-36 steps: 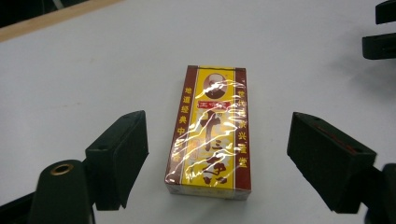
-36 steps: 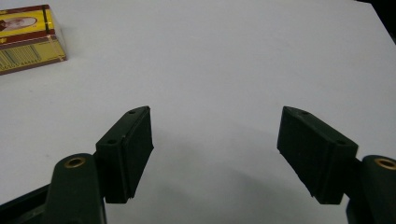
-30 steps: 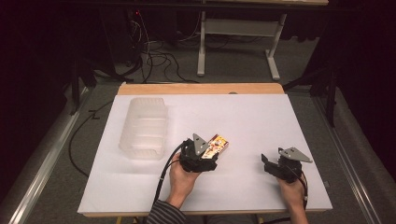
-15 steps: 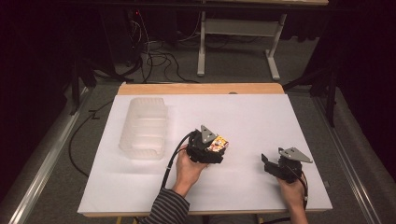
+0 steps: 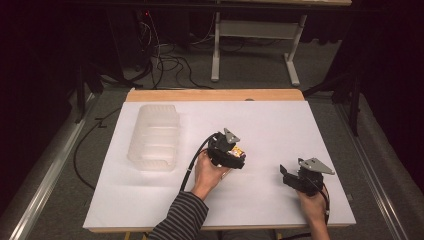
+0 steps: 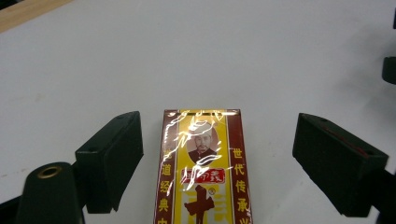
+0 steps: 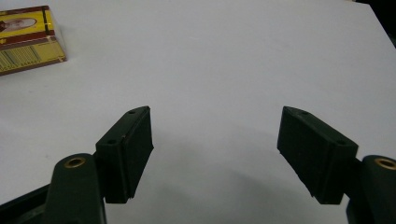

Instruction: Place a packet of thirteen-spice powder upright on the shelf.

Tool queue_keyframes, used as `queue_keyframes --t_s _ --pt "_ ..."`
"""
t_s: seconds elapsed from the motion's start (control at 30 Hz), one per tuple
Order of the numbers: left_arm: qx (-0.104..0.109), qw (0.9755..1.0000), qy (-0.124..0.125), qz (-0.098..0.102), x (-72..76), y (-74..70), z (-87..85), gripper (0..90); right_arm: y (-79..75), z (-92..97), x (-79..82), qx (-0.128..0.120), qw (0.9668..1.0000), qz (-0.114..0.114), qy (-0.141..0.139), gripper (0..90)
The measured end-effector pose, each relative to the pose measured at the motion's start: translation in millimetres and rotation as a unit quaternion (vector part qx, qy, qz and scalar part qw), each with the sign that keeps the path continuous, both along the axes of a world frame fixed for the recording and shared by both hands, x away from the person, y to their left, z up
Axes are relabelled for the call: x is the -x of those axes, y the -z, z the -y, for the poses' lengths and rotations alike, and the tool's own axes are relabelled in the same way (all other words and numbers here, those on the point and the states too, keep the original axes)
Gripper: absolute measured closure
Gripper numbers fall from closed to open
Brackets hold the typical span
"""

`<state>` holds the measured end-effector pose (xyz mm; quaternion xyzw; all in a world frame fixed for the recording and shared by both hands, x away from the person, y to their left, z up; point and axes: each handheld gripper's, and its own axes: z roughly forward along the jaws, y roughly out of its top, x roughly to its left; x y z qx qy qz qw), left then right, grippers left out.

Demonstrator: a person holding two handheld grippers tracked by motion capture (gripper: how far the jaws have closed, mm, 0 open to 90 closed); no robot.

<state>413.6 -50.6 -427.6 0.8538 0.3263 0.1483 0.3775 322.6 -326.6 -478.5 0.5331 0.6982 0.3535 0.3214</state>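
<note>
A flat yellow and dark-red box with printed characters and shiny wrap lies on the white table sheet. My left gripper is open, one jaw on each side of the box with a gap at both sides. From above, the left gripper covers most of the box near the table's middle. My right gripper is held low at the front right, open and empty. In the right gripper view the right gripper points across bare sheet, with the box at the far upper left.
A clear plastic container stands on the left part of the sheet. The wooden table edge runs along the far side. Cables and a desk frame lie on the floor beyond.
The left gripper has moved to the right and away from the person, coming over the box so its jaws straddle it. The right gripper has stayed still.
</note>
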Motion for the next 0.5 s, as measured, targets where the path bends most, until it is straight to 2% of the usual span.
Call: queue_keyframes --t_s 0.17,0.33,0.5 --pt "-0.003 0.9999 -0.008 -0.007 -7.6 4.2 4.5 16.9 0.1 0.2 -0.2 0.004 1.0 0.0 -0.003 27.2" --pt "-0.019 0.9996 -0.01 -0.02 -16.0 13.0 10.5 17.0 0.0 0.4 -0.2 0.002 1.0 0.0 -0.001 27.1" --pt "-0.026 0.9991 -0.018 -0.029 -20.5 19.9 12.4 17.4 0.1 0.2 -0.3 0.004 1.0 0.0 -0.003 27.1"
